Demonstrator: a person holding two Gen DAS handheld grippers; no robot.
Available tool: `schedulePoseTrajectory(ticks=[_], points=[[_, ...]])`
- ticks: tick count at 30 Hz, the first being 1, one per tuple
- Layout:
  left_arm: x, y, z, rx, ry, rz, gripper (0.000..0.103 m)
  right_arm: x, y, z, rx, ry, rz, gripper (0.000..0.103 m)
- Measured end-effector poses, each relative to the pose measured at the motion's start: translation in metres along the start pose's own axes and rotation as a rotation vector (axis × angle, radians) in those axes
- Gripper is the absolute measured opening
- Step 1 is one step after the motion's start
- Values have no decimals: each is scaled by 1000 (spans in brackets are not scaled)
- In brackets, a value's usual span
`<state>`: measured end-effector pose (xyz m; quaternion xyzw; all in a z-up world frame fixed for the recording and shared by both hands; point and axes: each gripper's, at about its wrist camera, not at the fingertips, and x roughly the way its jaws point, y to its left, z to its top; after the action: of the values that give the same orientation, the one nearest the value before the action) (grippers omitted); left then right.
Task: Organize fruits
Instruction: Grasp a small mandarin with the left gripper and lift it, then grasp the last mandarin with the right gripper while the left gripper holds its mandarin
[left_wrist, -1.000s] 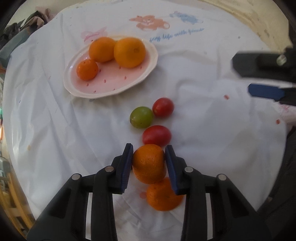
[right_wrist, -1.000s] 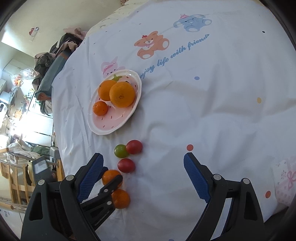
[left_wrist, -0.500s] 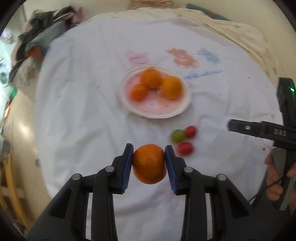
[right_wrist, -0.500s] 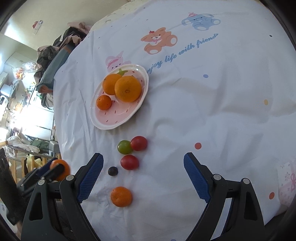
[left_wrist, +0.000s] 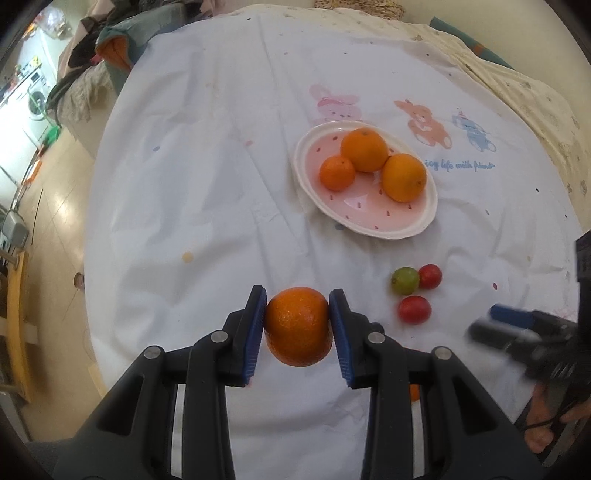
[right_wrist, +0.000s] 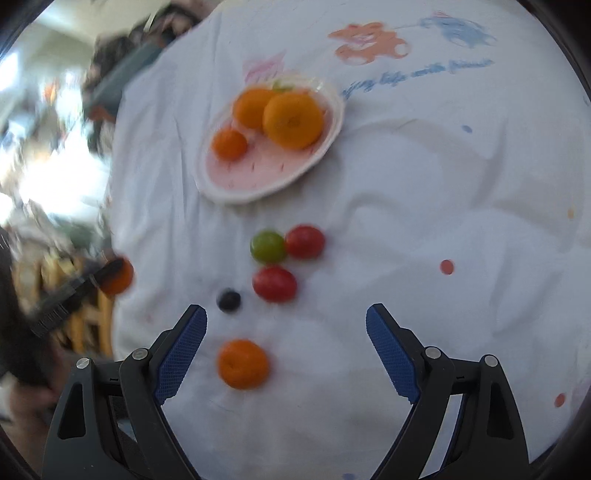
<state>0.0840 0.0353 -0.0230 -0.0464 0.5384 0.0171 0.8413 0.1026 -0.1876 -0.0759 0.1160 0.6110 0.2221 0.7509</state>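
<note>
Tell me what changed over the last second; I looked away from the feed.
The left hand-held gripper, shut on an orange, lifted it off the cloth, uncovering a dark berry. The right hand-held gripper came in over the orange still on the cloth, its jaws closing but not touching it. The plate, its three oranges and the three small tomatoes stayed put.

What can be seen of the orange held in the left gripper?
The orange is round, deep orange, with a dimpled, slightly glossy peel; no stem or leaf shows. It sits between the left gripper's two blue ribbed pads, one pressed on each side, and it is carried clear of the white tablecloth. Its underside bulges below the pads. It is short of the pink plate. The right wrist view shows it small and blurred at the far left edge.
</note>
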Motion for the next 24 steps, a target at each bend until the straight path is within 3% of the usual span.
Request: schedulePoseTrajectory(ticks=[3, 10, 12, 17, 21, 24], points=[[1, -4, 0, 17, 7, 4, 31, 20, 8, -8, -18, 83, 58, 87], [3, 1, 0, -7, 24, 8, 31, 55, 38, -28, -167, 193, -5, 83], [4, 2, 0, -16, 28, 7, 31, 57, 43, -30, -192, 198, -9, 82], [5, 2, 0, -19, 34, 1, 31, 62, 54, -39, -278, 193, -80, 69], [5, 1, -1, -13, 33, -3, 31, 60, 52, -38, -292, 192, -74, 48], [7, 1, -3, -6, 34, 6, 31, 54, 54, -38, -322, 177, -98, 48]])
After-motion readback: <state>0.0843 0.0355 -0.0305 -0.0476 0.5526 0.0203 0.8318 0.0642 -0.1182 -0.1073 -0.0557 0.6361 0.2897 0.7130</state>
